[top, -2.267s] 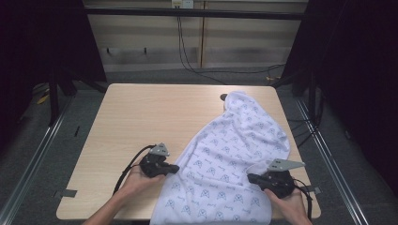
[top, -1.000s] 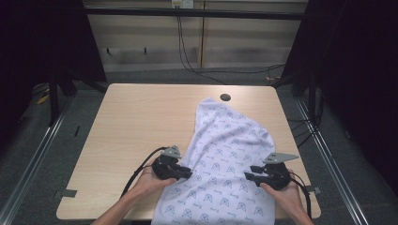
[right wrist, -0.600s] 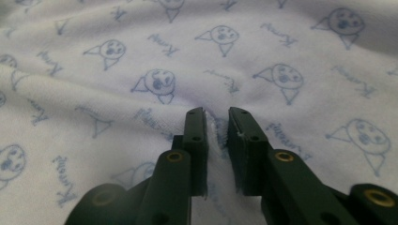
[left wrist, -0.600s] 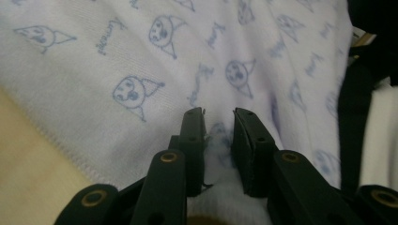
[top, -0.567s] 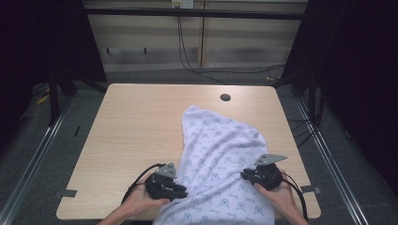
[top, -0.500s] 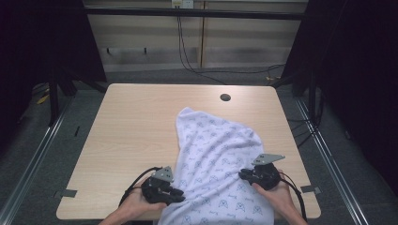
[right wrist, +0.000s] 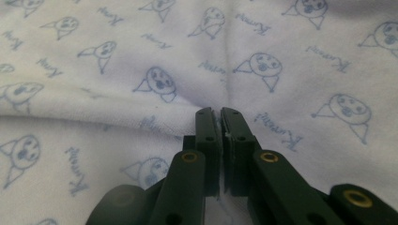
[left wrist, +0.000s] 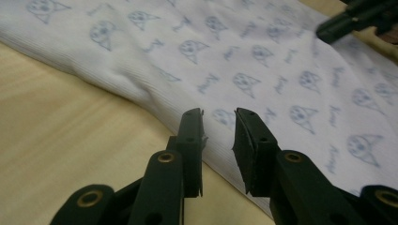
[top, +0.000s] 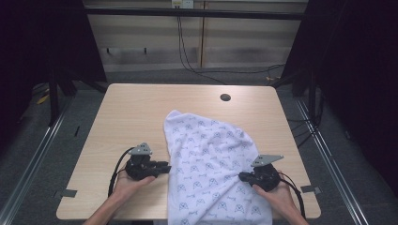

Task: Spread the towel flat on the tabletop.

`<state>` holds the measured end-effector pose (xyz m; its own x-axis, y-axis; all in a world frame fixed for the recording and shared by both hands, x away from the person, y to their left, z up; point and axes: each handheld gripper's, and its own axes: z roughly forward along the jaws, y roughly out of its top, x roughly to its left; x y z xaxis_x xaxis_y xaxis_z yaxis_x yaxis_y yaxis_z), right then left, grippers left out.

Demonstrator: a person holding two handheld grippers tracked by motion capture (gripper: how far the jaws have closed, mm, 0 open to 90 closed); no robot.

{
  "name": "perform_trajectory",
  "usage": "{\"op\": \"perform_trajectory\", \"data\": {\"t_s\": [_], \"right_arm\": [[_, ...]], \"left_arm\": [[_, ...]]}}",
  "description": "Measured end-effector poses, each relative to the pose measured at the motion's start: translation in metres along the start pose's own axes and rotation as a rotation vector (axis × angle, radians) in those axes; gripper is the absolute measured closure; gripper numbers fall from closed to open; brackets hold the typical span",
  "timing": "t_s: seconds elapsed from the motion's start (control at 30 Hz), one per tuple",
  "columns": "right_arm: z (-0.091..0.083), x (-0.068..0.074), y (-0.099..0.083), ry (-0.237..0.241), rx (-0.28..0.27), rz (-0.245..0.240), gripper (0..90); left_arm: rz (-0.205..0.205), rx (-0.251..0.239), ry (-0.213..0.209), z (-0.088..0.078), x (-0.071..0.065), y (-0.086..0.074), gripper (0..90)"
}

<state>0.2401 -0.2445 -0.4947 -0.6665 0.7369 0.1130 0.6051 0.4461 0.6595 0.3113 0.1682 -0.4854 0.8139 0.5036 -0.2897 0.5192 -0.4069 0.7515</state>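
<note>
Right gripper (top: 244, 176) pinching white cloth (top: 211, 159) with blue cat-face print, rumpled, left gripper (top: 165, 167) parted beside it

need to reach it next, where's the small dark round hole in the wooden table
In the high view, the small dark round hole sits near the light wooden table's far edge, right of centre, just beyond the white printed cloth's far end.

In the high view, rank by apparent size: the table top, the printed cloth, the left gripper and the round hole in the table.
1. table top
2. printed cloth
3. left gripper
4. round hole

None look alike enough to confuse the order.
</note>
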Motion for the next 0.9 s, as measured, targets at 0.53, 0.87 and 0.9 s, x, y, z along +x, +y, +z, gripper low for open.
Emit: {"op": "perform_trajectory", "data": {"t_s": [0.53,0.87,0.9], "right_arm": [[-0.024,0.006,-0.006,0.085,-0.094,0.034,71.2],[0.021,-0.055,0.047,-0.088,-0.12,0.079,62.7],[0.027,-0.057,0.049,-0.11,-0.11,0.073,66.0]], "left_arm": [[0.033,0.033,0.055,0.036,0.015,0.021,72.7],[0.042,0.084,0.058,0.046,0.028,0.021,87.9],[0.055,0.085,0.062,0.045,0.027,0.021,88.4]]}}
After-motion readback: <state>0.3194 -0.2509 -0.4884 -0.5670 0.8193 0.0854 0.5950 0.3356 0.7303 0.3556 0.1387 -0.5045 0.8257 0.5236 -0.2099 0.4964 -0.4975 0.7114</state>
